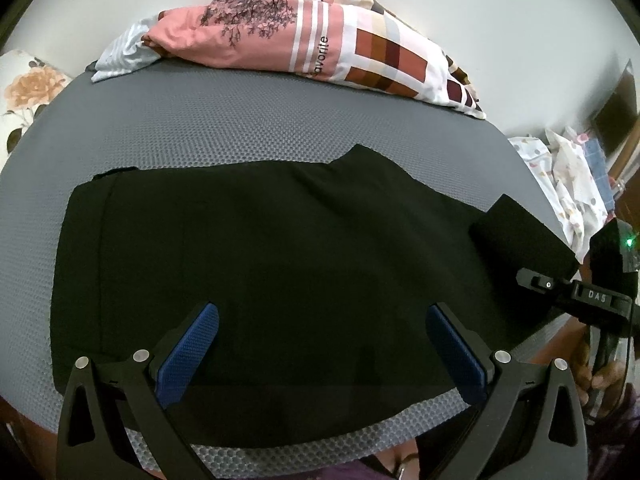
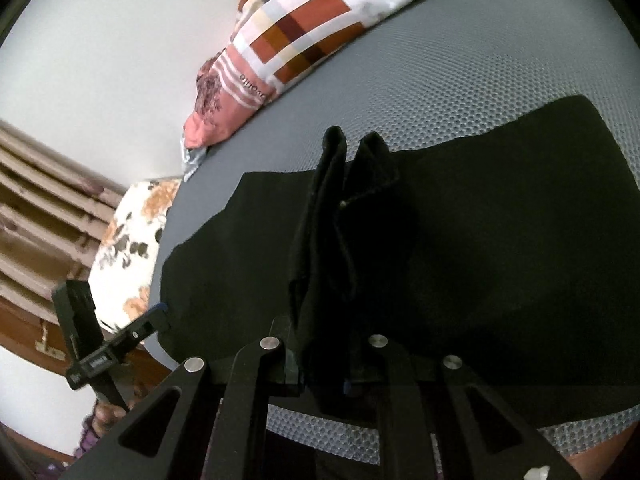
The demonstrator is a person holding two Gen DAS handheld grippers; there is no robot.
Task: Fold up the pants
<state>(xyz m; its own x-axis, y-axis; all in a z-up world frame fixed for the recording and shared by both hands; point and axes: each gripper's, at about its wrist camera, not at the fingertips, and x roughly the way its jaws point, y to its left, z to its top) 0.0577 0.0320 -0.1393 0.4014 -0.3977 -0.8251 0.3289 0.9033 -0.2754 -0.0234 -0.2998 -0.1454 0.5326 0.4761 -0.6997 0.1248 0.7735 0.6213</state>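
We see the black pants (image 1: 256,264) spread flat across the near half of a grey honeycomb-textured mattress (image 1: 224,128), their near edge lying just short of the mattress's near rim. In the right wrist view one end of the pants (image 2: 340,240) is gathered into an upright fold that rises from between the fingers of the right gripper (image 2: 328,364), while the rest of the garment lies flat on the mattress (image 2: 460,80) beyond and to either side. The jaws of the right gripper stand nearly closed with that bunch of fabric pinched between them. The left gripper (image 1: 320,344) hangs over the middle of the pants with its blue pads (image 1: 188,356) set wide apart and nothing between them; we cannot tell whether the fingertips touch the cloth. From the left wrist view the right gripper (image 1: 576,292) shows at the right edge, with a lifted flap of black fabric just beside it. At the far edge of the mattress lies a patterned pillow (image 1: 344,48) in pink, white and brown checks, against a pale wall (image 1: 500,20). A floral cushion (image 1: 32,92) sits off the far left corner.
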